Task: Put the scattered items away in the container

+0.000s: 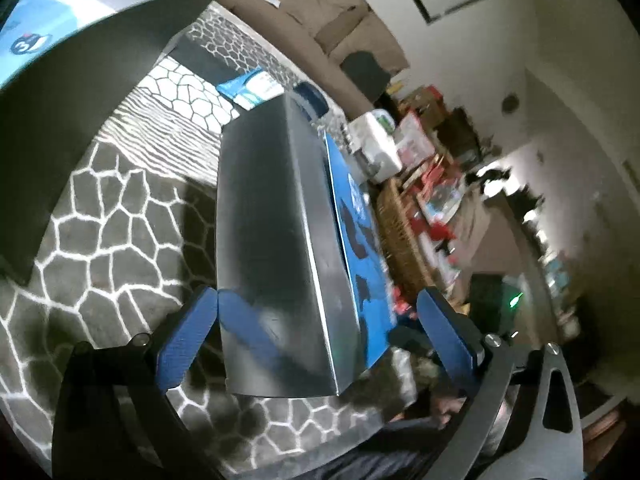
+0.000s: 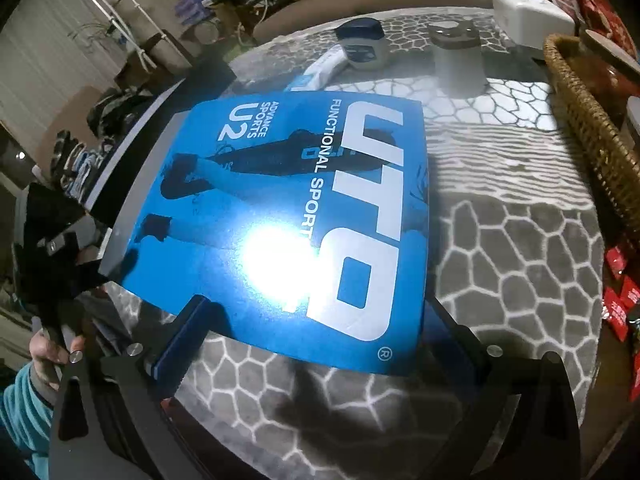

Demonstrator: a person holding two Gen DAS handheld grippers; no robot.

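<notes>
The blue box (image 2: pixel 288 216) was a flat, glossy carton with a bright blue top face printed in white "UTO", "FUNCTIONAL SPORT" and "ADVANCE SPORTS U2" over a dark silhouette of an athlete; a strong light glare sat on the near half of that face. Its side panels were plain silvery grey, as the left wrist view showed, where the box (image 1: pixel 280 240) appeared edge-on and tilted. The box sat over the bench (image 2: pixel 500 240), which was covered in a grey cloth with a white cell pattern.

The right gripper (image 2: pixel 308 332) stood at the near edge of the box, its blue-padded fingers wide apart with the box between them; whether the pads pressed on the carton could not be told. The left gripper (image 1: pixel 320 316) likewise straddled the box's near end, jaws spread wide, the left pad touching or just beside the grey panel; a firm grip could not be confirmed.

Beyond the box lay a blue-capped jar (image 2: pixel 362 46) and a white tube (image 2: pixel 324 68) touching it. To the box's right stood a wicker basket (image 2: pixel 592 136), with red packets (image 2: pixel 618 312) near it.
</notes>
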